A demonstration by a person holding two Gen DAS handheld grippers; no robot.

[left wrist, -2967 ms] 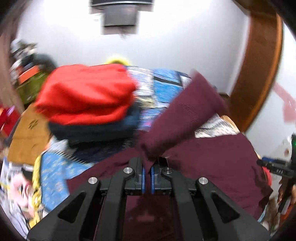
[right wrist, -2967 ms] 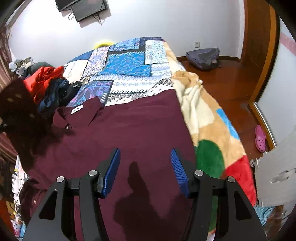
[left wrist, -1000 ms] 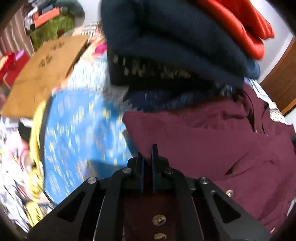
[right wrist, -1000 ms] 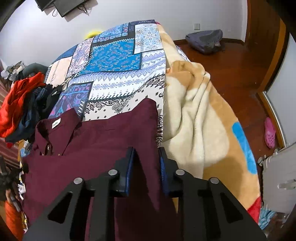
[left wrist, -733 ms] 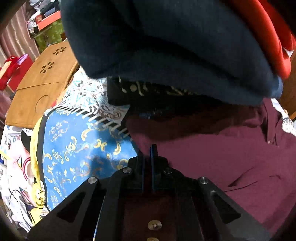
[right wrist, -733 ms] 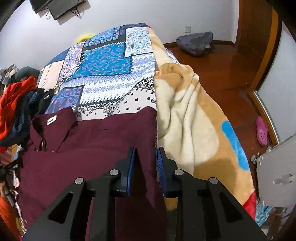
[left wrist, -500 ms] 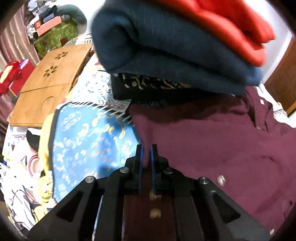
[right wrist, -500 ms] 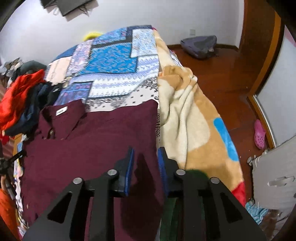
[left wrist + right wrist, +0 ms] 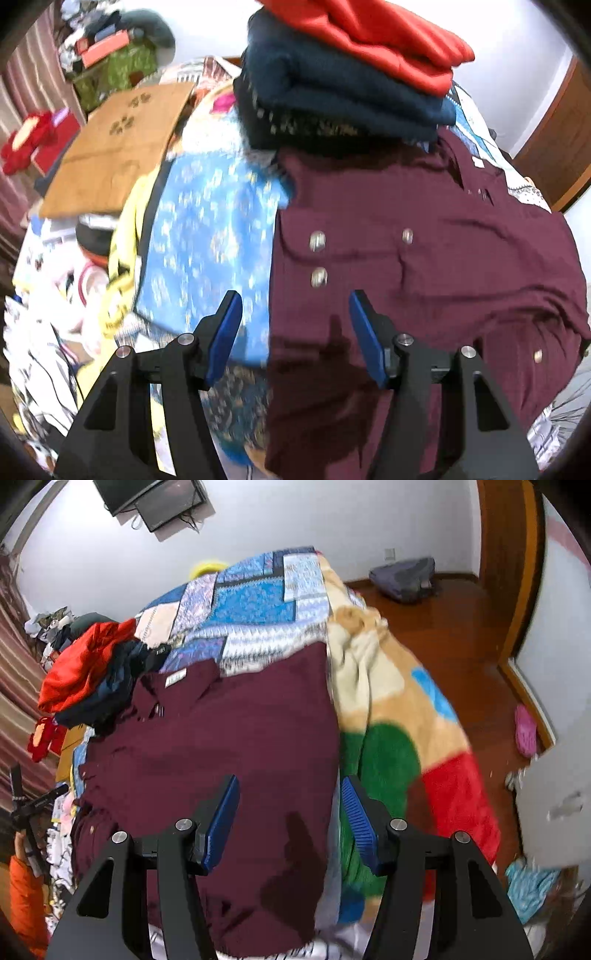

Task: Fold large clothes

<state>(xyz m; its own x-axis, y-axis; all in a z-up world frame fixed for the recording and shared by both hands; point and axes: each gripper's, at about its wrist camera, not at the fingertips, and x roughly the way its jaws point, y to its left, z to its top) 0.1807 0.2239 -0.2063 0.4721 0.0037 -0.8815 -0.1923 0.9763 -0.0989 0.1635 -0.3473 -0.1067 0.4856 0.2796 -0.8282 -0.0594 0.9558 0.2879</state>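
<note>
Patchwork bedspread (image 9: pixel 255 609) under a maroon shirt (image 9: pixel 229 760), which lies spread with its collar touching the stack of folded clothes (image 9: pixel 347 74) and its far edge just beside a fleece blanket (image 9: pixel 391 716). Both my left gripper (image 9: pixel 295 325) and right gripper (image 9: pixel 290 808) have just been opening and now stand spread above the cloth, pinching nothing. As I judge it, the risks are a sleeve slipping out of its fold, or my next grab near the collar dragging that stack over.
</note>
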